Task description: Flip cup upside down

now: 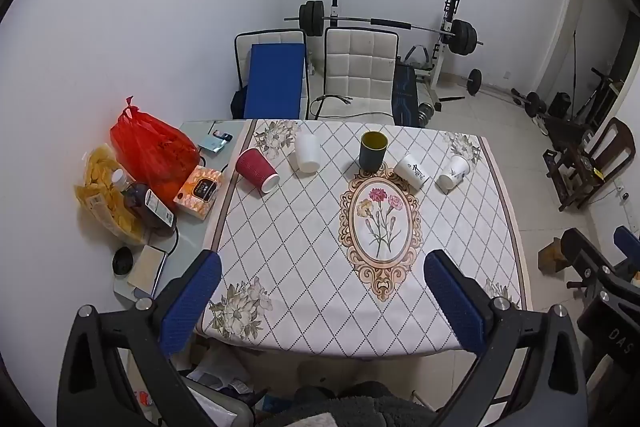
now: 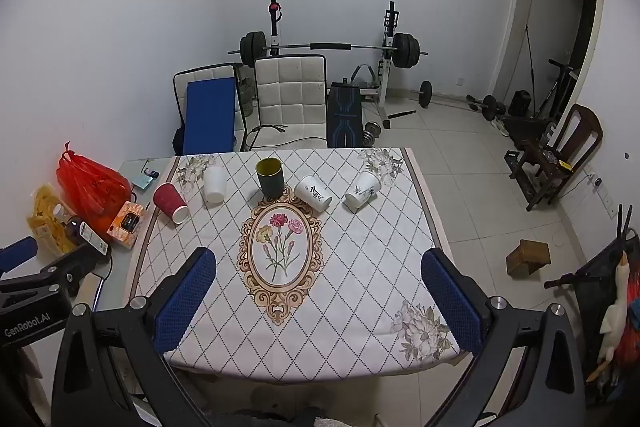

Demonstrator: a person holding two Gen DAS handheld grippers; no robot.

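Note:
Several cups stand in a row at the far side of the patterned tablecloth (image 1: 304, 227). A red paper cup (image 1: 256, 170) (image 2: 170, 203) lies on its side at the left. A plain white cup (image 1: 307, 153) (image 2: 214, 184) is beside it. A dark green cup (image 1: 373, 151) (image 2: 270, 177) stands upright, mouth up. Two white printed cups (image 1: 412, 172) (image 1: 453, 173) lie tipped at the right, also in the right wrist view (image 2: 313, 193) (image 2: 362, 189). My left gripper (image 1: 322, 301) and right gripper (image 2: 320, 299) are open and empty, above the table's near edge.
A red plastic bag (image 1: 154, 151), a bag of chips (image 1: 106, 195), a bottle (image 1: 148, 205) and a tissue box (image 1: 199, 191) crowd the table's left strip. Two white chairs (image 1: 360, 71) and a barbell rack (image 1: 384, 25) stand behind. A wooden chair (image 2: 560, 155) stands right.

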